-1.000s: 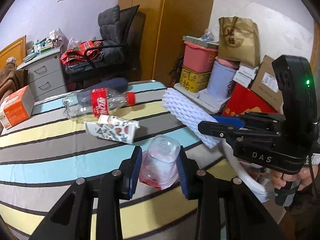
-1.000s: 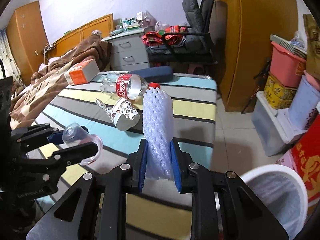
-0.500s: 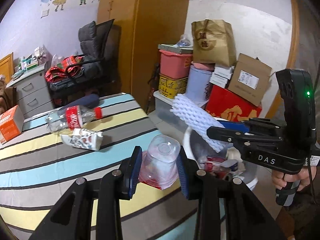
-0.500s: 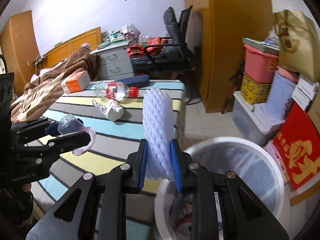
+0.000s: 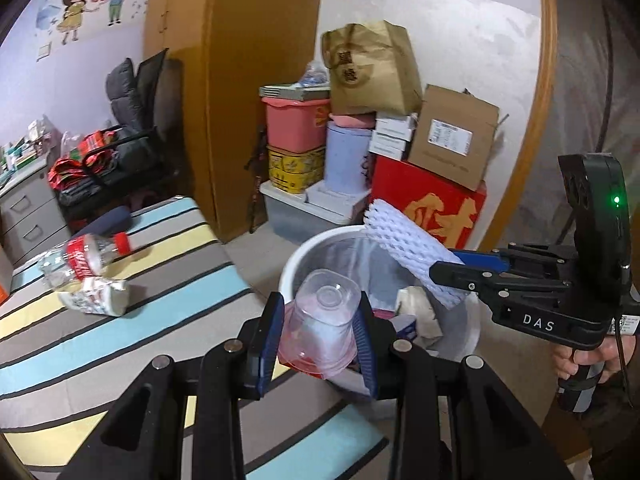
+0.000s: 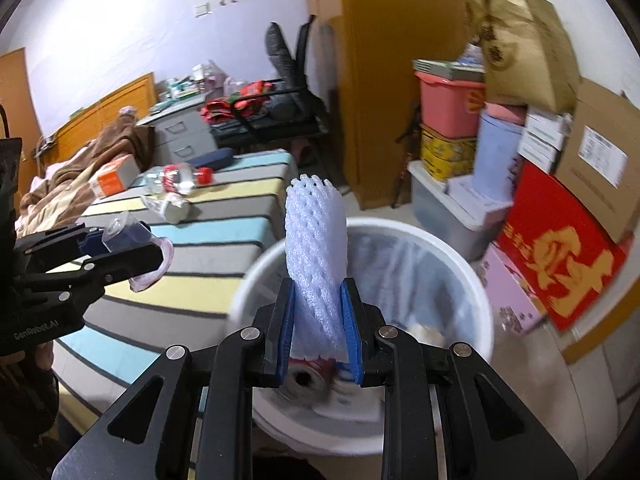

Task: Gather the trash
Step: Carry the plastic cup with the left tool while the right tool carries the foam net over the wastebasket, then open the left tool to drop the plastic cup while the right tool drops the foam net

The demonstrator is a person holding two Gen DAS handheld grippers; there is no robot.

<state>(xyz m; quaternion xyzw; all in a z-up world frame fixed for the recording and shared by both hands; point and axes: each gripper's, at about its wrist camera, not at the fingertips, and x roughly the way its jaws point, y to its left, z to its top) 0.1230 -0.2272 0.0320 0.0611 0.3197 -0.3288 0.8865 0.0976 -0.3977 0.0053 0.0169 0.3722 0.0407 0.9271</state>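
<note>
From the left wrist, the left gripper (image 5: 320, 336) pinches a clear plastic cup (image 5: 322, 322) between its blue pads, base pointing away from the camera, over the near rim of the white bin (image 5: 292, 264). This view alone shows paper scraps inside the bin and the hand (image 5: 580, 360) gripping the right gripper (image 5: 448, 276), whose foam net sleeve (image 5: 404, 250) slants up to the left across the bin.

From the right wrist, the right gripper's pads clamp that sleeve low down; its long axis stands nearly upright above the bin mouth. Only here do the orange box (image 6: 116, 176) and brown blanket (image 6: 80, 176) on the striped bed (image 6: 224, 208) appear, beside a bottle (image 6: 180, 178).
</note>
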